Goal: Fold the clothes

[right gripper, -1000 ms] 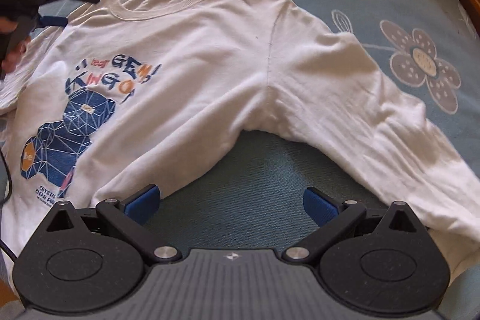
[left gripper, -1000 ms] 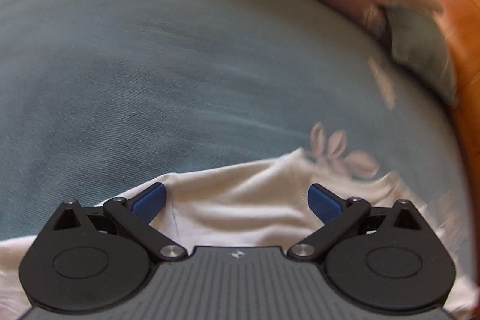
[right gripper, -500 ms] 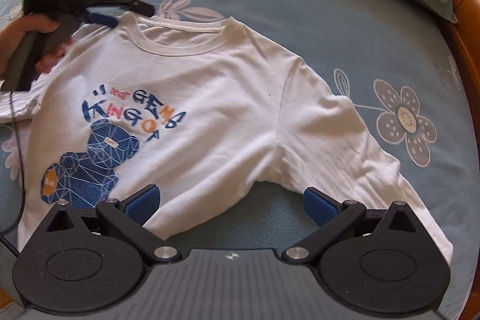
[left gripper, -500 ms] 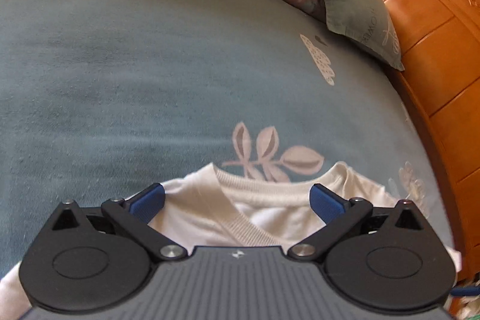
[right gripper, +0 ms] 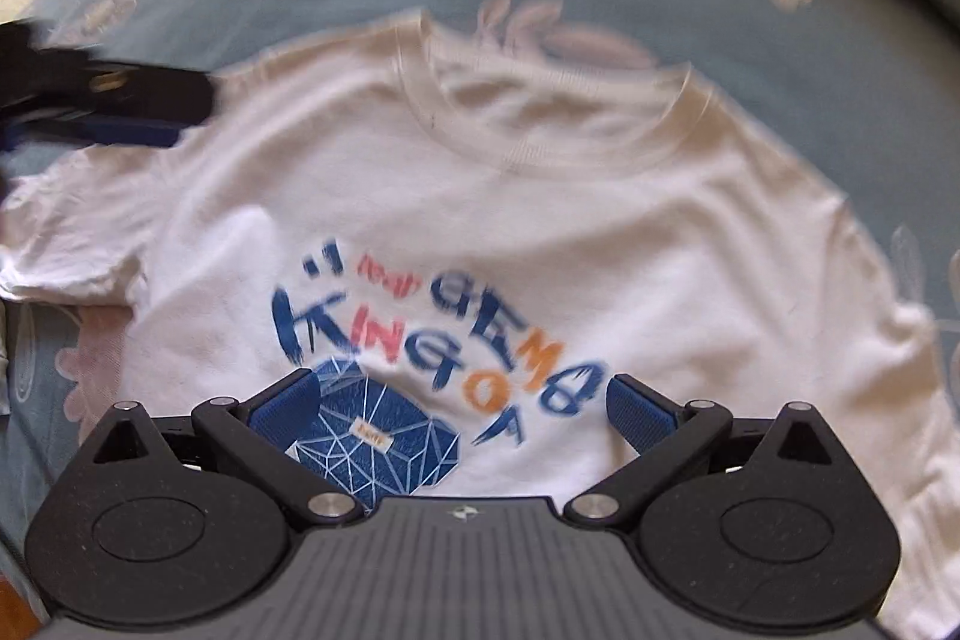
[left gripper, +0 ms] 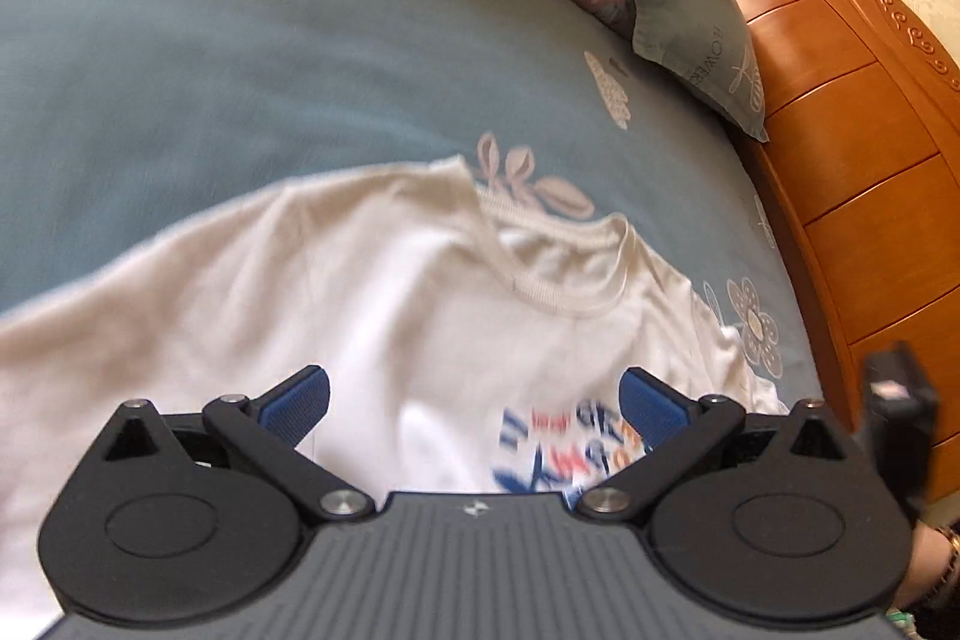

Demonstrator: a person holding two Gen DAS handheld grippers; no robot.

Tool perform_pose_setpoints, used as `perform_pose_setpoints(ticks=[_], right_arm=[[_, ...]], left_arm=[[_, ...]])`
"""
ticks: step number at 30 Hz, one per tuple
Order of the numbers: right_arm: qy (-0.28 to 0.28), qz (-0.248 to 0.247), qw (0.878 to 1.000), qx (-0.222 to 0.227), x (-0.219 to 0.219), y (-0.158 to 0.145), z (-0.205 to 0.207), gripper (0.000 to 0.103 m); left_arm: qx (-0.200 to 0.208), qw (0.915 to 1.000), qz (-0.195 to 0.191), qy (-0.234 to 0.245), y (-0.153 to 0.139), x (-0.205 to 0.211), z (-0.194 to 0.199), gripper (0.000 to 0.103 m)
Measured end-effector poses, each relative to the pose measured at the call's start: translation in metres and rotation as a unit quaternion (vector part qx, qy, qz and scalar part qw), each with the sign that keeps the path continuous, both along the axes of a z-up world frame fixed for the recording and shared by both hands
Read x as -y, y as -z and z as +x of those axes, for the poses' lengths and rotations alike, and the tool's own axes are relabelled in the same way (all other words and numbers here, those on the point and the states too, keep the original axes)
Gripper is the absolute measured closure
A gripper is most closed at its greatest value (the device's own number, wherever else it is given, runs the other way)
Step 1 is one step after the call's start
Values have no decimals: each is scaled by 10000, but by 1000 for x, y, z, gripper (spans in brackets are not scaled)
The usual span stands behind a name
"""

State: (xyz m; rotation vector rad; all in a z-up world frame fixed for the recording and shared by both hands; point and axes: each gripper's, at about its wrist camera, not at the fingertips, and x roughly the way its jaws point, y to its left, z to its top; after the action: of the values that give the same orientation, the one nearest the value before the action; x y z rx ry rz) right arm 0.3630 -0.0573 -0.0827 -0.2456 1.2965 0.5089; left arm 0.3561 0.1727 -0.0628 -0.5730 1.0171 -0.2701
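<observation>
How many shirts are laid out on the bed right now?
1: a white shirt with a blue graphic, spread face up on the blue bedsheet, collar toward the pillows. None other shows.

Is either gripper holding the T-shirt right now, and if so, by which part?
Nothing is held. The left gripper and right gripper are both open above the white T-shirt, which lies flat, print up, on the blue bedsheet.

White T-shirt (right gripper: 540, 220) with blue-orange print on a blue floral bedsheet (left gripper: 180, 40).
</observation>
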Motion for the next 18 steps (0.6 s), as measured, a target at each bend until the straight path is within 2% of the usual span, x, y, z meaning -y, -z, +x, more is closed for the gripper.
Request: perform_pose_setpoints(ticks=[1,3,6,8,10,13,18], right_arm=[[79,-77,9999,-131,-1,8,0,0],[31,-143,9999,9,-4,11,-6,0],[-60,-195,9997,140,-6,13,-12,0],[-103,-220,9995,215,-7,14,-14,0],[-90,-262,9993,265,-9,15,-16,0],[-76,-336,9988,351,-11,15,-18,0],[-91,-340,9987,361,-10,15,-16,0]], left_arm=[[-45,10000,0,-89,4,-2,-7,1],[-164,9993,40,-331,13,-10,-16,1],[-365,9935,211,-1053,21,-34,-23,1],[-314,9903,20,-1352,18,-47,-30,1],[-155,9904,-319,-1333,11,-49,-36,1],[-101,9922,-280,-1207,4,-38,-48,1],[-404,9805,-105,-1918,14,-40,-95,1]])
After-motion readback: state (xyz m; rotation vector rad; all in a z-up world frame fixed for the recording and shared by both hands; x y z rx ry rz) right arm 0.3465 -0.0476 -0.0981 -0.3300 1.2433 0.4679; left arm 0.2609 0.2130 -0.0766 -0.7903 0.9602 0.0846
